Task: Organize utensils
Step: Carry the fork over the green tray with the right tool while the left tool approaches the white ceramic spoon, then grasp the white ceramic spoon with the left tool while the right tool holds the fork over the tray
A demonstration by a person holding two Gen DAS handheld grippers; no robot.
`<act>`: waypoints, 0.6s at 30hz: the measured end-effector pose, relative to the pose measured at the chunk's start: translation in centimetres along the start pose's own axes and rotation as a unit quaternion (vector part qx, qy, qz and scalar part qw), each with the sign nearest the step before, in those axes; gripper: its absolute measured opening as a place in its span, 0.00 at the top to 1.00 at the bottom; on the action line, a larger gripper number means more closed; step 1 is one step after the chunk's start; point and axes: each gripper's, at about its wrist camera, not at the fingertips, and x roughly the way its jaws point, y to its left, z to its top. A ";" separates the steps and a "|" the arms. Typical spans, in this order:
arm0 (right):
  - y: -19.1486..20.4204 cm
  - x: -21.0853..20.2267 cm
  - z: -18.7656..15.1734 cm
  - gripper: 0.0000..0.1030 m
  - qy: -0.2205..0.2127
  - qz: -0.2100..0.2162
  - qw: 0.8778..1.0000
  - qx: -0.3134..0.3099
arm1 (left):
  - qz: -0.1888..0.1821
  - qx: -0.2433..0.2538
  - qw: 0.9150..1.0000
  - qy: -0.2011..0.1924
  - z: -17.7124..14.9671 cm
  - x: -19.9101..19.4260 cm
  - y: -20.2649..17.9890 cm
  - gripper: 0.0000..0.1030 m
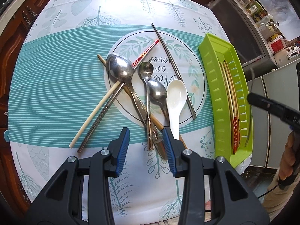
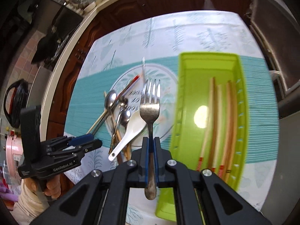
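My right gripper (image 2: 151,144) is shut on the handle of a steel fork (image 2: 150,108), which hangs tines-forward above the table beside the green tray (image 2: 180,93). Several wooden chopsticks (image 2: 219,121) lie lengthwise in that tray (image 1: 211,86). In the middle of the table a loose pile holds a large steel spoon (image 1: 120,69), two smaller steel spoons (image 1: 157,91), a white ceramic spoon (image 1: 176,93) and several chopsticks (image 1: 93,112). My left gripper (image 1: 146,144) hovers open over the near ends of the spoon handles, its pads clear of them.
A leaf-patterned tablecloth (image 1: 56,75) covers the table, with dark wooden cabinets (image 1: 11,43) beyond its left and far edges. Shelves of jars (image 1: 262,18) stand at the right. The person's hand (image 2: 50,185) holds the left gripper (image 2: 91,139) at the table's left.
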 end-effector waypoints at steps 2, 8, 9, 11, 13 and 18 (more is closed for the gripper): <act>-1.3 -0.8 0.2 0.96 -0.008 -0.011 1.000 0.012 | 0.003 0.002 1.000 -0.001 -0.1 0.0 -0.2 0.67; -4.1 0.8 0.1 0.96 0.009 -0.028 0.999 0.043 | 0.019 0.009 1.000 -0.014 -0.1 -0.8 -0.5 0.67; -4.3 1.2 0.0 0.96 0.013 -0.028 0.999 0.045 | 0.024 0.011 1.000 -0.018 -0.1 -1.0 -0.5 0.67; -4.6 1.9 -0.3 0.96 0.019 -0.032 0.998 0.047 | 0.034 0.015 0.999 -0.026 -0.1 -1.4 -0.5 0.67; -4.6 2.7 -0.4 0.96 0.026 -0.038 0.998 0.047 | 0.044 0.017 0.998 -0.032 -0.1 -1.7 -0.3 0.67; -4.5 3.6 -0.7 0.96 0.034 -0.038 0.998 0.045 | 0.066 0.029 0.996 -0.047 0.0 -2.7 0.3 0.67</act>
